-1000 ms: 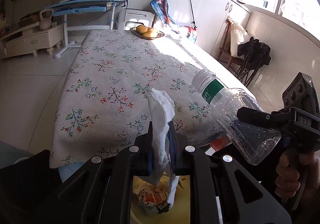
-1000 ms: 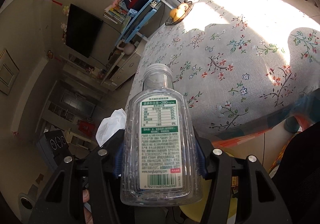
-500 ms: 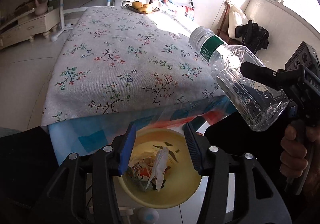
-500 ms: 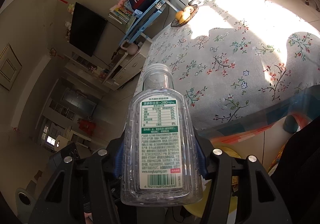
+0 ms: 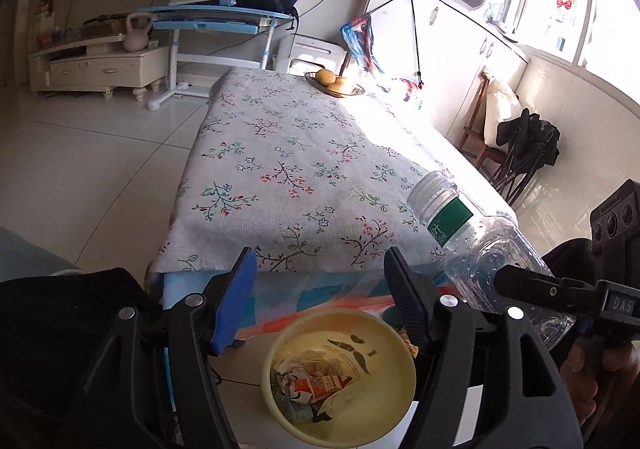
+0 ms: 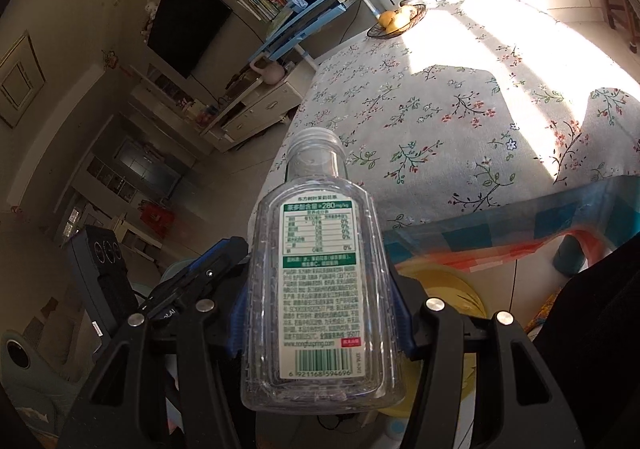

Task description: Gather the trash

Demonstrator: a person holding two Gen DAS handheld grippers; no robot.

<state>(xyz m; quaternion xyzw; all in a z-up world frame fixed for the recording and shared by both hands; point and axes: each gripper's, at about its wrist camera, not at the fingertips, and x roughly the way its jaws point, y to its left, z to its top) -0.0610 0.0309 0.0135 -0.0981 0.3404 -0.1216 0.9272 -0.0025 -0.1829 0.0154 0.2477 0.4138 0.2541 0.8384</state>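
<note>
Bottle (image 6: pixel 320 289), clear and empty, sits clamped in the right gripper (image 6: pixel 320 333) beyond the tabletop's near edge, beside the yellow bin (image 5: pixel 396 405). Left gripper (image 5: pixel 320 301), jaws just opened, holds nothing above it. Next, I judge: bring the bottle over the bin and release.

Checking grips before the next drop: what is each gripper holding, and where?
Right gripper: clear plastic bottle, clamped across its lower body. Left gripper: nothing; its jaws, just opened, stand above the yellow trash bin.

Sunlit tiled floor (image 5: pixel 80 153), white cabinets (image 5: pixel 452 61), blue desk (image 5: pixel 216 15), wall television (image 6: pixel 188 25)
</note>
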